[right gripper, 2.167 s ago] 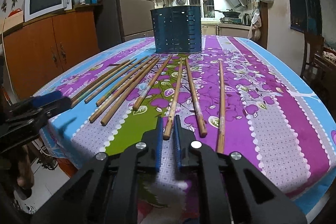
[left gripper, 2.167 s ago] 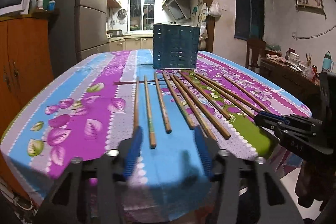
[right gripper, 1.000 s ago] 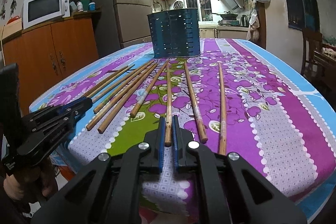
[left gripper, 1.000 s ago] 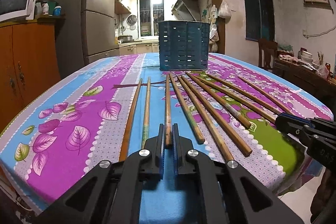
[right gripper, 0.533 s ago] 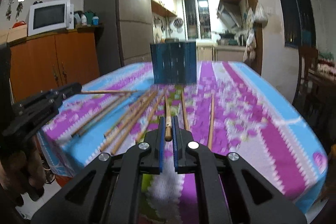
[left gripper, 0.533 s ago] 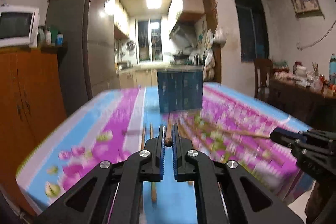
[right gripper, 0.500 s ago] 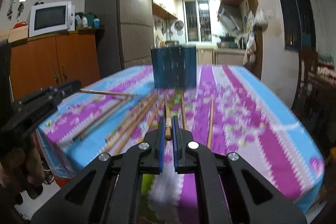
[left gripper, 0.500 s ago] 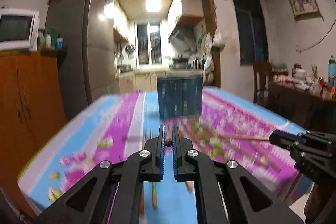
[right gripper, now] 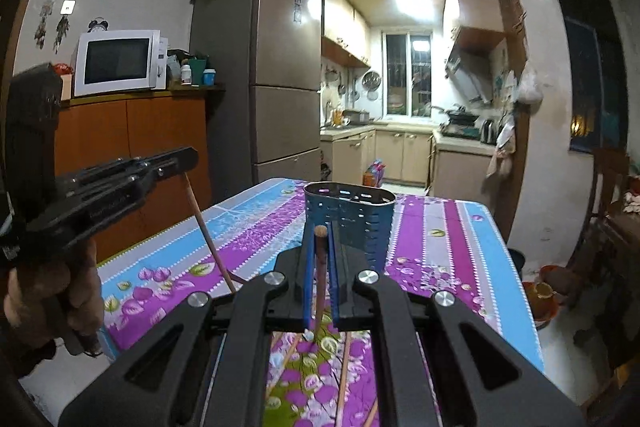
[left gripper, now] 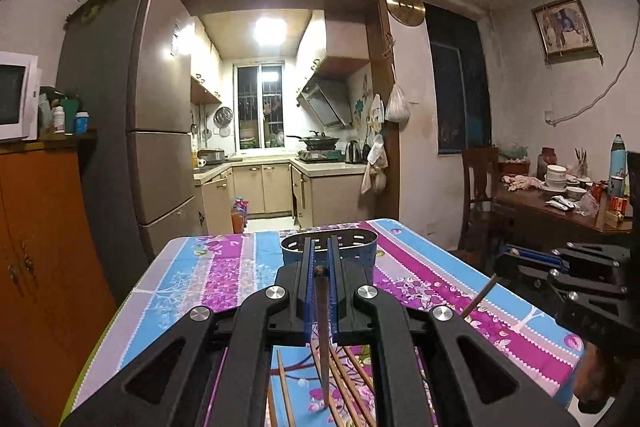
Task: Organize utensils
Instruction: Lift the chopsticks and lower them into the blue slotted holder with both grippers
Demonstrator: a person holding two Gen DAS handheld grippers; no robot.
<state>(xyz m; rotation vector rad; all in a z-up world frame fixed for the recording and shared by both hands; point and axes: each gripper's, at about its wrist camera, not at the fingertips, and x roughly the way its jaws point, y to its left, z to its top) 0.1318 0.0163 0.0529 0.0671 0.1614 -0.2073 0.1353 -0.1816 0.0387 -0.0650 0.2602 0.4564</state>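
Note:
My left gripper [left gripper: 319, 254] is shut on a wooden chopstick [left gripper: 322, 331] that hangs tip-down above the table. My right gripper [right gripper: 320, 243] is shut on another chopstick [right gripper: 320, 279], also hanging tip-down. A dark blue perforated utensil holder [left gripper: 329, 247] stands upright at the table's far end; it also shows in the right wrist view [right gripper: 347, 215]. Both grippers are raised, short of the holder. Several more chopsticks [left gripper: 344, 383] lie on the flowered tablecloth below. The left gripper shows in the right wrist view [right gripper: 176, 157], and the right gripper in the left wrist view [left gripper: 516, 259].
The table [left gripper: 208, 279] has a purple and blue flowered cloth. A refrigerator [left gripper: 132, 147] and an orange cabinet [left gripper: 36, 227] stand to the left. A chair and a cluttered side table [left gripper: 560, 203] are on the right. The kitchen lies behind.
Both grippers have lifted well above the table with their chopsticks, which swung from lying flat to hanging tip-down. The holder now sits lower in both views.

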